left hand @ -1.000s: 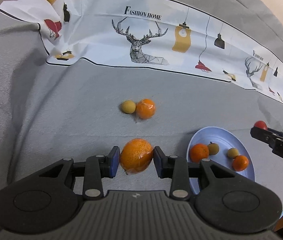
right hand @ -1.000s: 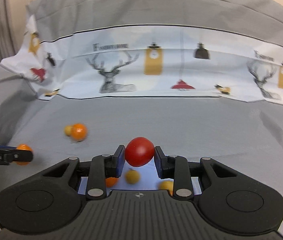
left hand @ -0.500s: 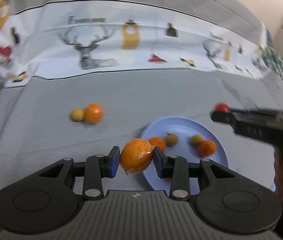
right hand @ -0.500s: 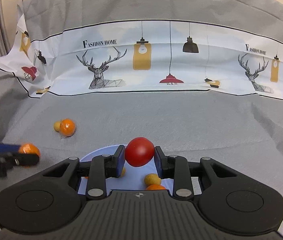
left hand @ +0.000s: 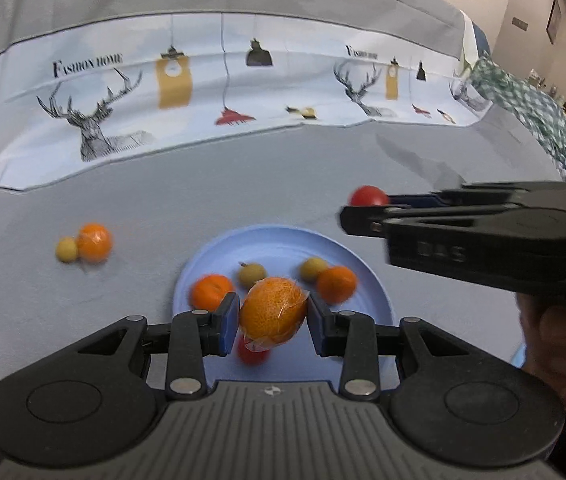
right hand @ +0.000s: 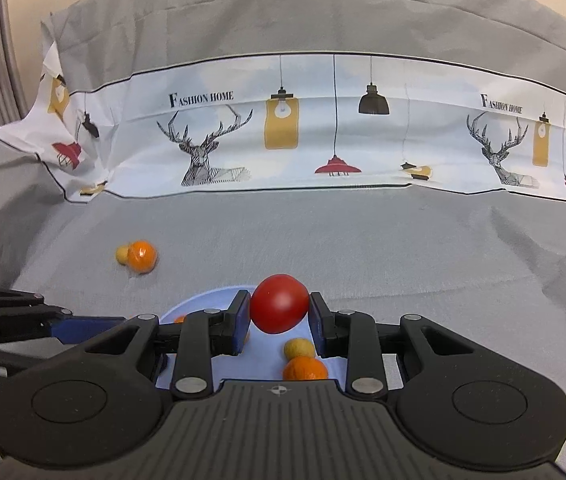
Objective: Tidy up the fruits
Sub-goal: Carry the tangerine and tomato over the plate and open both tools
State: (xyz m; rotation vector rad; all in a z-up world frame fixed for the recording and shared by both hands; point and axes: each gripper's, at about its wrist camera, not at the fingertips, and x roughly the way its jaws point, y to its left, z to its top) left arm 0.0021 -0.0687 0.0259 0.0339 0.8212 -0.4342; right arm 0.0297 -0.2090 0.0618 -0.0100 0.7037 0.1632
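My left gripper (left hand: 273, 322) is shut on a large wrapped orange (left hand: 274, 310) and hangs over the near part of the blue plate (left hand: 279, 240). On the plate lie two small oranges (left hand: 211, 291), two yellow-green fruits (left hand: 251, 273) and a red fruit (left hand: 254, 354) half hidden under the held orange. My right gripper (right hand: 279, 316) is shut on a red tomato (right hand: 279, 303) above the plate's far right rim (right hand: 203, 300). Seen in the left wrist view, the right gripper (left hand: 367, 204) comes in from the right with the tomato (left hand: 367, 195) at its tip.
A small orange (left hand: 95, 242) and a yellow fruit (left hand: 66, 249) lie together on the grey cloth left of the plate, also seen as the orange (right hand: 142, 256) in the right wrist view. A printed deer-and-lamp cloth (right hand: 283, 136) rises at the back. A hand (left hand: 559, 344) holds the right gripper.
My left gripper has swung right with the orange, from beside the plate to over it. The right gripper and its tomato have stayed almost still above the plate.
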